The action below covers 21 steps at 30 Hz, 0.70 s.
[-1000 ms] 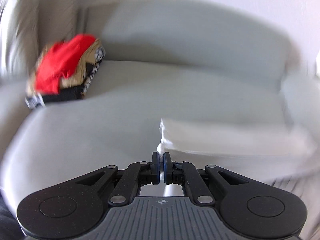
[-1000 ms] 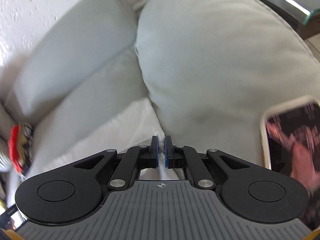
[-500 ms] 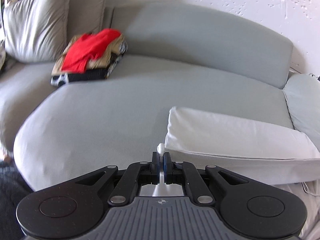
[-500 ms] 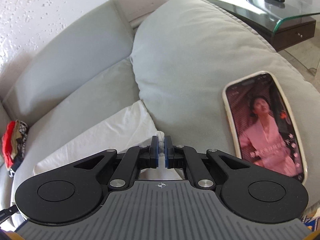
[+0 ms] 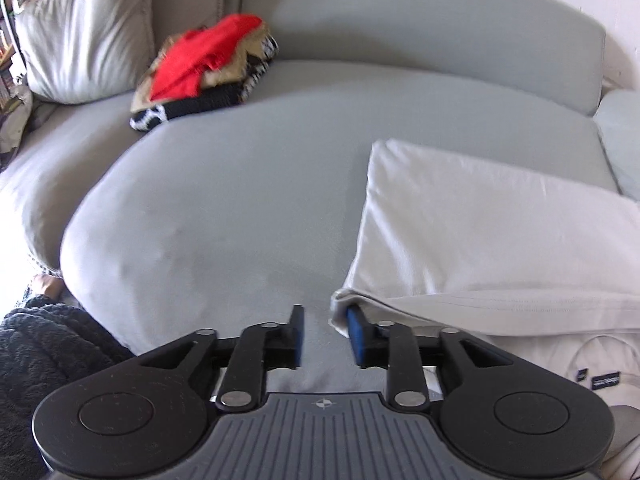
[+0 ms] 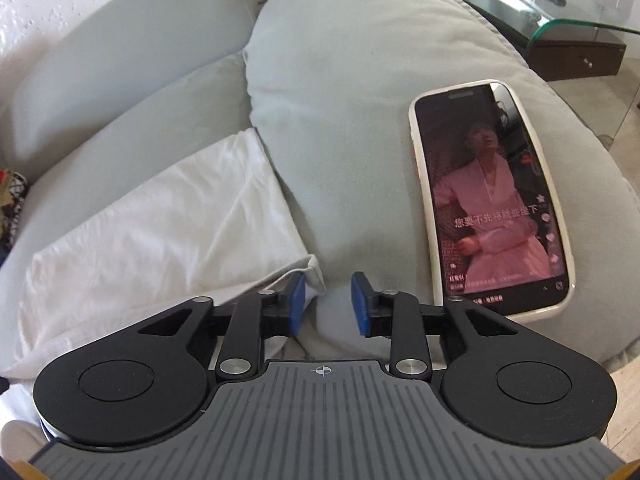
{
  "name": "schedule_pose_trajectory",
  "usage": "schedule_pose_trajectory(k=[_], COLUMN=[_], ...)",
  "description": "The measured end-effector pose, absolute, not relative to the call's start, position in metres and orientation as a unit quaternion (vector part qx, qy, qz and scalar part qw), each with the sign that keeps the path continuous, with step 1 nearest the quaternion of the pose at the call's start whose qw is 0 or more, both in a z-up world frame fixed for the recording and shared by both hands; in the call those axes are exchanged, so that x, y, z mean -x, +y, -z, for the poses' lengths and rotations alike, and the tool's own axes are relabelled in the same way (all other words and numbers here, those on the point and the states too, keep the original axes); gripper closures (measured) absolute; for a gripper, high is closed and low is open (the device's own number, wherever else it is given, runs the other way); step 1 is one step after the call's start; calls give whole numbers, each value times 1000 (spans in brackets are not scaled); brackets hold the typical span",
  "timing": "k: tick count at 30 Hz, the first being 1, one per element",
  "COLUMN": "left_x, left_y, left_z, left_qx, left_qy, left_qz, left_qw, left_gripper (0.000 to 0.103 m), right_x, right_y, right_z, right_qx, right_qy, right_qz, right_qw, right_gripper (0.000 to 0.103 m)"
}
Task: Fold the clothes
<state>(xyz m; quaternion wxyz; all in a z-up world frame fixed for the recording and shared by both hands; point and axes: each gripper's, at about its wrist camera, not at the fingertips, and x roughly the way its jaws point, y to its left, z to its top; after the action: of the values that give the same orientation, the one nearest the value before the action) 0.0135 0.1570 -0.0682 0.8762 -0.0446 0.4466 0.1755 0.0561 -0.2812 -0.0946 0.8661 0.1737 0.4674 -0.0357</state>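
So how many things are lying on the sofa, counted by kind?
White folded cloth: 1
Pile of folded clothes: 1
Loose pillow: 1
Phone: 1
Total: 4

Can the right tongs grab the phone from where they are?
Probably yes. The right tongs are open, and the phone lies bare on the grey cushion just beside them, with nothing between.

White garment (image 5: 480, 232): soft matt cotton-like cloth, creased. Sofa (image 5: 240, 208): smooth matt grey fabric. Both tongs, left (image 5: 323, 334) & right (image 6: 327, 303): matt black plastic w/ blue rubbery pads, shiny metal rivets. Phone (image 6: 492, 196) at 2 o'clock: glossy glass screen. Table (image 6: 568, 12): clear glossy glass.
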Motion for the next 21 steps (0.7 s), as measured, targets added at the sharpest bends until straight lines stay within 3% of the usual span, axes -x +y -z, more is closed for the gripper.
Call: schedule_pose_trajectory(k=[4, 9, 21], left_x=[13, 22, 45], left_y=[162, 159, 184], left_z=[55, 85, 127], left_qx=[157, 356, 465], left_qy=[434, 433, 392], left_qz=[-128, -55, -106], left_qw=[878, 826, 786], left_gripper=[73, 72, 72], right_x=[-35, -21, 2], right_y=[-288, -273, -302], right_z=[97, 123, 137], right_qx=[-294, -405, -502], right_qy=[466, 474, 401], right_qz=[-16, -67, 14], right_qw=[835, 779, 766], right_gripper=[64, 62, 60])
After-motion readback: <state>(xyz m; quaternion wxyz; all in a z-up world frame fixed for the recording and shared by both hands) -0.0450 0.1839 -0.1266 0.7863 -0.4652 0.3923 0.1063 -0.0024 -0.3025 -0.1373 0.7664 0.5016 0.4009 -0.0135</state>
